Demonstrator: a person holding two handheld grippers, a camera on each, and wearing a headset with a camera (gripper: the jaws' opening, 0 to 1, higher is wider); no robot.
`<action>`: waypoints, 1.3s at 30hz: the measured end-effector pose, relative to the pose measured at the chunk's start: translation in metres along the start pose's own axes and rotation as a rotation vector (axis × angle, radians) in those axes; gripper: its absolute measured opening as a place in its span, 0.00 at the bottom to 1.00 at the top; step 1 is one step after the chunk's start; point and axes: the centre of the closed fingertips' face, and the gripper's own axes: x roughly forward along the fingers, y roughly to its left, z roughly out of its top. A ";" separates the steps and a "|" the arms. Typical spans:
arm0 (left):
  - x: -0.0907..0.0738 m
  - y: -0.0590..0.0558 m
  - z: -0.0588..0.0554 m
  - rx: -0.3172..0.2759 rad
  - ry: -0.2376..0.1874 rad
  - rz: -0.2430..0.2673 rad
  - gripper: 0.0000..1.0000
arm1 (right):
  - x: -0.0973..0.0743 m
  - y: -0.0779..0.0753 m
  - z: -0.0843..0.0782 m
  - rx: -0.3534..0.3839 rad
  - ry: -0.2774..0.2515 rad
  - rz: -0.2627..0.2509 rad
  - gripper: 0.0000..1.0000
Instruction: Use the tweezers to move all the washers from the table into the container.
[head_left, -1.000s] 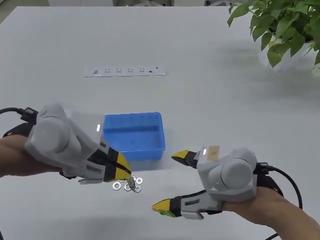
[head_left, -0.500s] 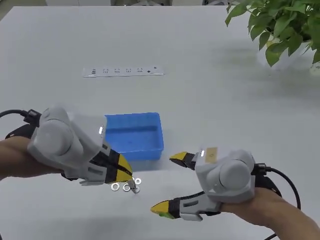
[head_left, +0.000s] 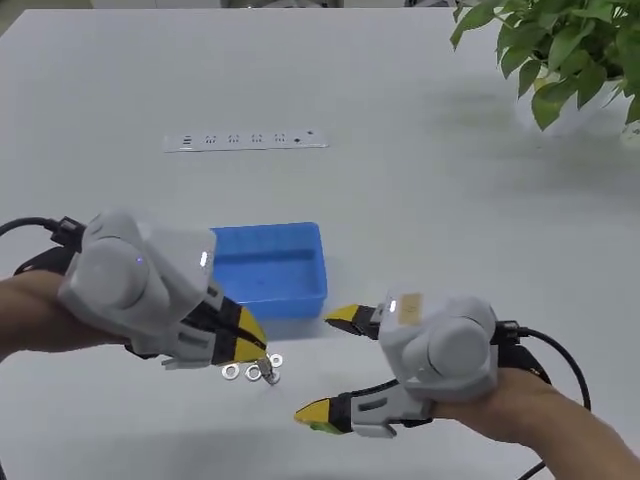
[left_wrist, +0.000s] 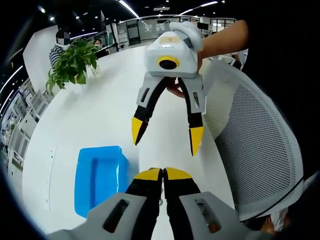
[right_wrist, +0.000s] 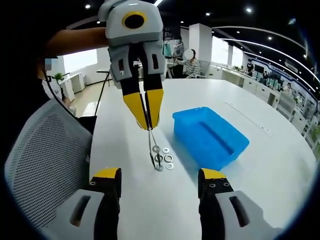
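Several small metal washers (head_left: 253, 373) lie in a cluster on the white table (head_left: 430, 180), just in front of the blue container (head_left: 268, 268). My left gripper (head_left: 250, 345) is shut on thin metal tweezers (head_left: 264, 366), whose tips rest down among the washers. The right gripper view shows the tweezers (right_wrist: 150, 142) hanging from the left gripper (right_wrist: 148, 122), tips touching the table among the washers (right_wrist: 165, 157), with the blue container (right_wrist: 210, 135) beside them. My right gripper (head_left: 330, 365) stands open to the right of the washers, holding nothing. The left gripper view faces the right gripper (left_wrist: 165, 140).
A white power strip (head_left: 246, 141) lies far behind the container. A leafy plant (head_left: 560, 50) stands at the back right corner. A grey mesh chair (right_wrist: 40, 165) sits by the table's near edge. People sit in the background of the room.
The right gripper has drifted slightly left, towards the washers. The left gripper holds its place with the tweezers over the washers.
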 end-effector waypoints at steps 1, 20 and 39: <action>0.000 0.000 0.000 0.000 0.000 -0.002 0.05 | 0.001 0.000 0.001 -0.007 -0.002 0.005 0.62; 0.001 0.001 0.001 0.001 -0.001 -0.004 0.05 | 0.030 0.005 0.003 -0.138 0.042 0.125 0.33; 0.004 0.003 0.003 -0.011 -0.008 -0.002 0.05 | 0.055 0.011 0.003 -0.181 0.070 0.174 0.15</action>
